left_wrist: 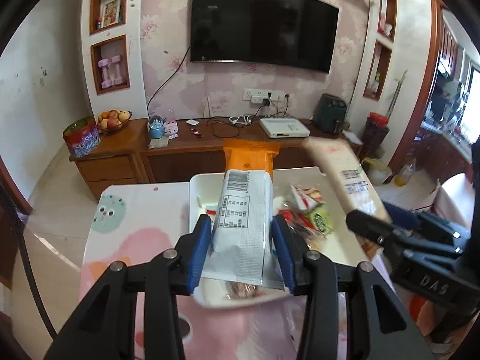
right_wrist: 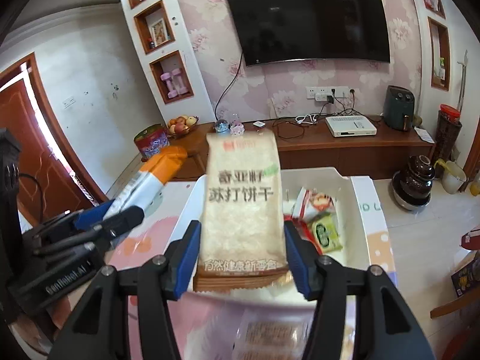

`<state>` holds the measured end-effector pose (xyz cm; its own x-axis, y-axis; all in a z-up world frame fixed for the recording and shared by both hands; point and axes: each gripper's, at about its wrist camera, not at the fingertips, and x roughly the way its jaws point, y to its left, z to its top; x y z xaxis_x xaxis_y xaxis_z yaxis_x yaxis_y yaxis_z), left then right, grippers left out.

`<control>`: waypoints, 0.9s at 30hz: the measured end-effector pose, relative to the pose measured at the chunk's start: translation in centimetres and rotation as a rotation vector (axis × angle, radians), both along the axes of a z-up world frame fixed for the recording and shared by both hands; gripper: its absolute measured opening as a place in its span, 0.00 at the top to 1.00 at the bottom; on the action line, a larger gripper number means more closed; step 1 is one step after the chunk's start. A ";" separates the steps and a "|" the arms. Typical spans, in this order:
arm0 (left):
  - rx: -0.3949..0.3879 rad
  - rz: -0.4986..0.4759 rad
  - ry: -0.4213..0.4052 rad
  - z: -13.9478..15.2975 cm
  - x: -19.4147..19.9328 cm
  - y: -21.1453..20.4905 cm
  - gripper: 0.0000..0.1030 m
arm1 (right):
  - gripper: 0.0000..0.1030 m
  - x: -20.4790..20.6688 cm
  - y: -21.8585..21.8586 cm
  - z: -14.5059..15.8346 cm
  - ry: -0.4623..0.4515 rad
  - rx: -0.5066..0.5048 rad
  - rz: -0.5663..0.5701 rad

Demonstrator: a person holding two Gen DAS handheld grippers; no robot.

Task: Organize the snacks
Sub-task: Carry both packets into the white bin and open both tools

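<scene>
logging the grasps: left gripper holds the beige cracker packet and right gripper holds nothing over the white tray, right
Not quite. The left gripper holds an orange-and-white snack packet; the beige cracker packet sits in the right gripper, as the right wrist view shows. Both are over the white tray.

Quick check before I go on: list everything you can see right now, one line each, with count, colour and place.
Orange packet: 1, orange and white, in left gripper, above tray.
Cracker packet: 1, beige, in right gripper, above tray.
Tray: 1, white, on table.
Loose snacks: several, red, green, white, in tray.
Table: 1, pink patterned, foreground.
TV: 1, black, on wall.
Cabinet: 1, brown wood, under TV.
Fruit bowl: 1, on cabinet's left end.
Set-top box: 1, white, on cabinet.
Left gripper: black, blue pads.
Right gripper: black, blue pads.
</scene>
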<state>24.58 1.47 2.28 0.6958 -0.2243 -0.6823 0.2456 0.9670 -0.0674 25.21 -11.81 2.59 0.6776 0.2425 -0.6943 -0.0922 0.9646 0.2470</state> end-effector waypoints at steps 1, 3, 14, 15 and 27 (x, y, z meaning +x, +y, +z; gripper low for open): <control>0.010 0.001 0.022 -0.5 1.3 -0.3 0.58 | 0.45 1.1 -0.3 -0.4 0.022 -0.008 -0.012; 0.021 0.009 0.062 -1.5 3.0 -0.5 0.29 | 0.45 2.8 -0.9 -1.5 0.081 -0.008 -0.041; -0.005 0.087 0.132 -4.2 3.9 1.3 0.10 | 0.43 2.7 -3.5 -3.5 0.196 0.039 -0.092; -0.007 0.088 0.132 -4.2 3.7 1.5 0.10 | 0.43 2.4 -3.4 -3.5 0.196 0.040 -0.091; 0.001 0.082 0.101 -2.3 0.4 1.8 0.10 | 0.43 -0.6 -1.5 -1.6 0.170 -0.031 -0.034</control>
<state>24.98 3.25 0.00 0.6396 -0.1685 -0.7500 0.1578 0.9837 -0.0864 24.61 -13.34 1.02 0.5576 0.1980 -0.8062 -0.0187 0.9739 0.2263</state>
